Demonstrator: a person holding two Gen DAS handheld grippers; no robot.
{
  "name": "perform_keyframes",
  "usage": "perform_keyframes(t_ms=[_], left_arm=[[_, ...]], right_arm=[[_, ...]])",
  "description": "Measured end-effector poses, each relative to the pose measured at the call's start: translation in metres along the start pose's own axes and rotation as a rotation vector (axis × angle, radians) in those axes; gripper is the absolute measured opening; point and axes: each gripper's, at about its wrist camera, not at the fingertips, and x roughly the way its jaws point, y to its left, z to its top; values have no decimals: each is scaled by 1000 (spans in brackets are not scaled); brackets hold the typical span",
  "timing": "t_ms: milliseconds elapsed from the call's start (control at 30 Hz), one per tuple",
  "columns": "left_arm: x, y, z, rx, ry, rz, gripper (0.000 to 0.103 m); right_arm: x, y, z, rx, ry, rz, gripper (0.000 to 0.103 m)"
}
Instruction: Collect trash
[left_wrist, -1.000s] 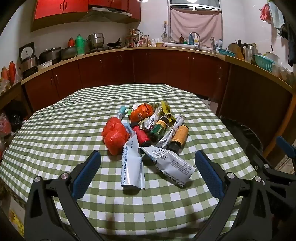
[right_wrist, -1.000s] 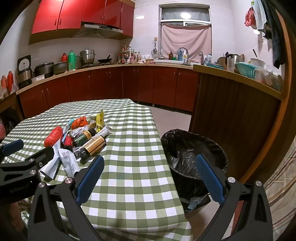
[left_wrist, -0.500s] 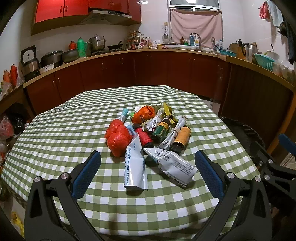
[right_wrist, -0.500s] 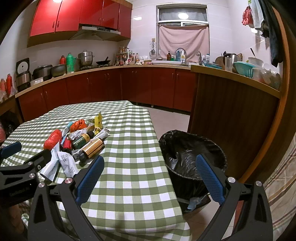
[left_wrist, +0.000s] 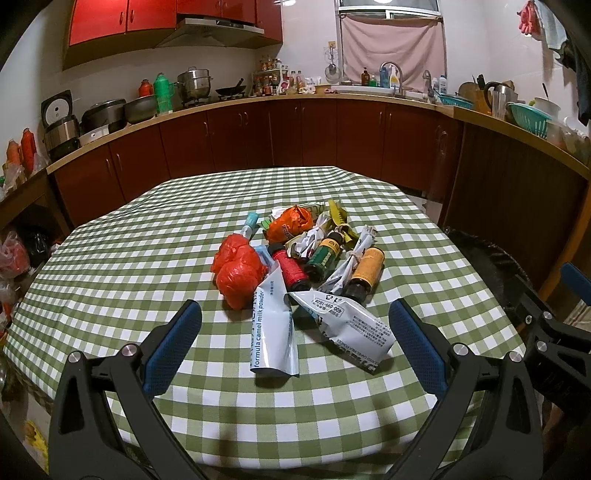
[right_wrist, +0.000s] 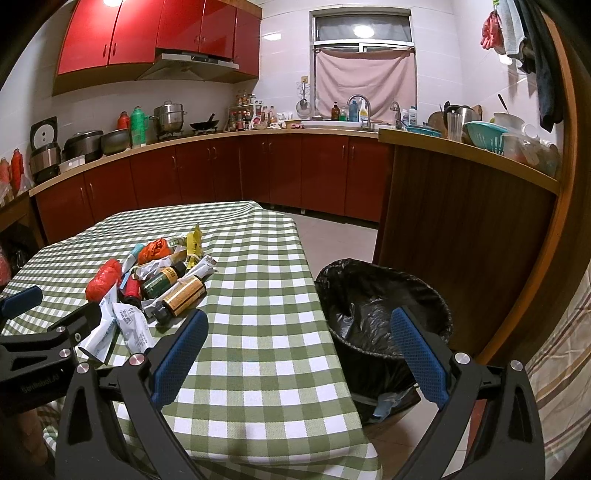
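Both the left gripper (left_wrist: 295, 343) and the right gripper (right_wrist: 299, 352) are spread wide and hold nothing. The trash pile (left_wrist: 303, 273) lies mid-table, the bin (right_wrist: 384, 317) beside the table edge. The flat pouch (left_wrist: 273, 328) could slip from a shallow pinch; round bottles (left_wrist: 364, 273) may roll.

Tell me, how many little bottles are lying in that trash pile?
3, all lying on their sides mid-pile: a red bottle, a green bottle beside it, and an amber bottle nearest the bin. Wrappers may hide others.
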Motion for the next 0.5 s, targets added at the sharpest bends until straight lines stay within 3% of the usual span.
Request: perform_keyframes(t_ms=[500], left_arm=[[2,1,-2,-3,9,4,99]], right_arm=[[0,0,0,3,2,0,96]])
